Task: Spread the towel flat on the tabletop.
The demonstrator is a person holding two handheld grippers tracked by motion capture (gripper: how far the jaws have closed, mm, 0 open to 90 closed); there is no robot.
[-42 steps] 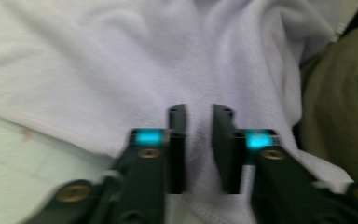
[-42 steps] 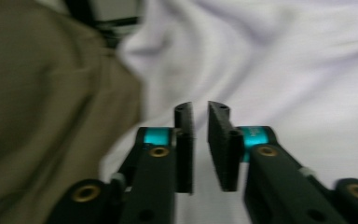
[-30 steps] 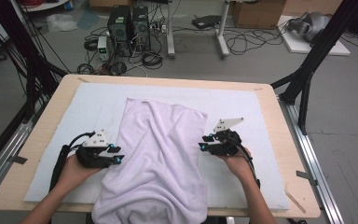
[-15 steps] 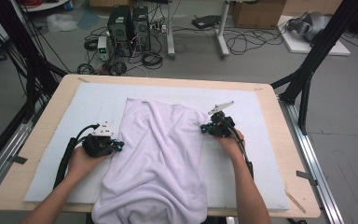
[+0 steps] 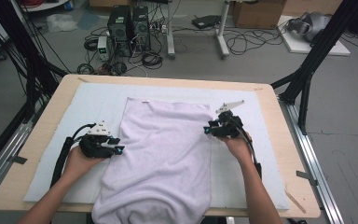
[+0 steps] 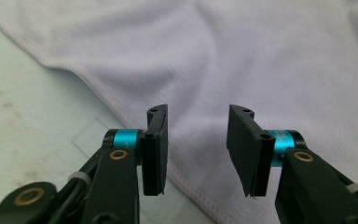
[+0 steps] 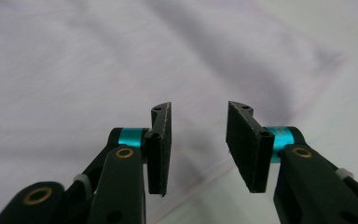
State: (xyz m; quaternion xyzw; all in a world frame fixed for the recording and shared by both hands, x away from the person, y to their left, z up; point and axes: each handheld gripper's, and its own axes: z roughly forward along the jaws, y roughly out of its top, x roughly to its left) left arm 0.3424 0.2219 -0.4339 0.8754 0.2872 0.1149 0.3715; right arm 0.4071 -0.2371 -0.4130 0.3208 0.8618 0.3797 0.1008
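Lilac towel lies flat between parted left gripper and right gripper.

Looking like a robotics lab or test workshop: black computer towers sitting on the grey concrete floor amid loose black cables (tangled, running everywhere), black metal rig struts framing a light wooden table, brown cardboard boxes standing behind.
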